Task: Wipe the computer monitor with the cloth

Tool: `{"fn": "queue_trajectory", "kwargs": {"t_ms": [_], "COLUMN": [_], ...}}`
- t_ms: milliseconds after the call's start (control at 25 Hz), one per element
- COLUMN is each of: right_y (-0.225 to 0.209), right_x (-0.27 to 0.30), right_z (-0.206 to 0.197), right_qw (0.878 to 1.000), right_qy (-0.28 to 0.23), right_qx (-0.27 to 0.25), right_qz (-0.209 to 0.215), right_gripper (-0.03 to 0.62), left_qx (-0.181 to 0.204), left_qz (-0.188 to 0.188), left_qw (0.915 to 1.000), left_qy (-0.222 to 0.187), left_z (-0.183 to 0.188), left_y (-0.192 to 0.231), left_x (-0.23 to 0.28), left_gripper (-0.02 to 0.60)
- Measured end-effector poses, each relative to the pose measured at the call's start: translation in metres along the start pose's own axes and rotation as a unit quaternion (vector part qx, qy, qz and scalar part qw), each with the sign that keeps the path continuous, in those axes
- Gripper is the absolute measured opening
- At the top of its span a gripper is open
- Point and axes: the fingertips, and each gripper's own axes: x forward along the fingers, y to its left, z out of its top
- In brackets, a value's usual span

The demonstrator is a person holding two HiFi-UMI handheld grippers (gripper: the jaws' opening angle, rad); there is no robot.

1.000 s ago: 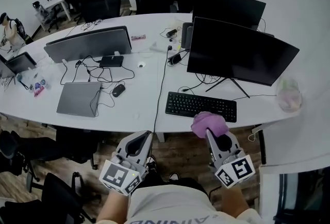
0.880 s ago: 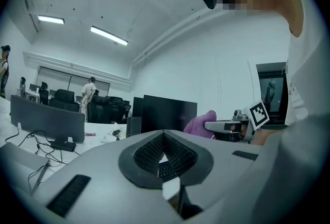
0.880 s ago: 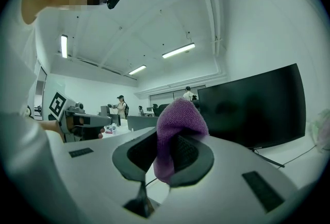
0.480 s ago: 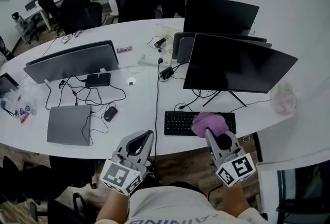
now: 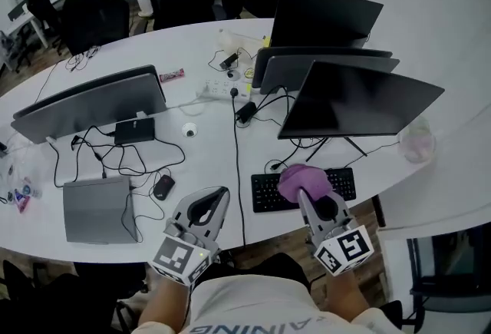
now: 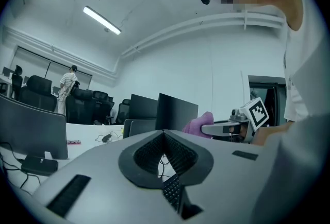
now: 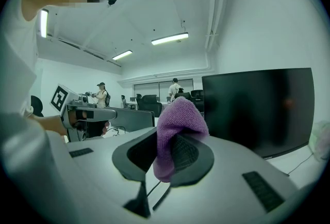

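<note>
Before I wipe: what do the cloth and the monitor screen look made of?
The cloth is purple and looks like microfibre or terry: its surface shows a fine fuzzy weave and it folds softly. The monitor has a dark, seemingly matte screen with only a faint dull reflection. Whether it is glass or plastic I cannot tell.

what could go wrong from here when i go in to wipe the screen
The purple cloth only caps the tips of the right claw, so a hard tip might scrape the monitor. That monitor sits on thin splayed legs; a firm push may rock it toward the screens behind. Loose cables lie near its stand and could snag.
</note>
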Motion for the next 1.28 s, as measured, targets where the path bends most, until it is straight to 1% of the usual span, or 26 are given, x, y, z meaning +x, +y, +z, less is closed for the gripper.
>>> {"fn": "queue_trajectory", "kwargs": {"t_ms": [240,440,560,680,800,920,1000,1160,1280], "right_y": [-0.002,-0.015,-0.028,-0.040,-0.051,-0.060,-0.068,-0.080,-0.085], "right_x": [0.025,0.042,0.051,0.065,0.080,0.097,0.110,0.131,0.145], "right_z": [-0.008,-0.021,-0.031,-0.047,-0.062,-0.079,-0.092,-0.121,-0.138], "right_qw": [1.000,0.999,0.997,0.994,0.989,0.986,0.984,0.980,0.974], "right_qy": [0.004,0.010,0.019,0.035,0.055,0.069,0.078,0.105,0.117], "right_qx": [0.024,0.051,0.071,0.102,0.135,0.149,0.155,0.169,0.191], "right_qz": [-0.004,-0.003,-0.010,-0.018,-0.025,-0.029,-0.031,-0.029,-0.026], "right_gripper": [0.055,0.055,0.055,0.055,0.055,0.055,0.054,0.055,0.055], "left_qx": [-0.009,-0.013,-0.015,-0.010,-0.014,-0.015,-0.012,-0.010,-0.015], "left_qz": [-0.016,-0.005,-0.002,0.001,0.001,-0.009,-0.009,0.006,0.019], "left_qw": [0.9998,0.9998,0.9997,0.9996,0.9995,0.9995,0.9995,0.9991,0.9985], "left_qy": [0.008,0.014,0.020,0.027,0.028,0.026,0.027,0.040,0.049], "left_z": [-0.004,-0.006,-0.008,-0.010,-0.011,-0.010,-0.011,-0.014,-0.018], "left_y": [0.009,0.015,0.014,0.015,0.016,0.012,0.013,0.021,0.029], "left_x": [0.009,0.014,0.019,0.024,0.030,0.037,0.042,0.047,0.047], "left_gripper": [0.005,0.005,0.005,0.005,0.005,0.005,0.005,0.005,0.005]}}
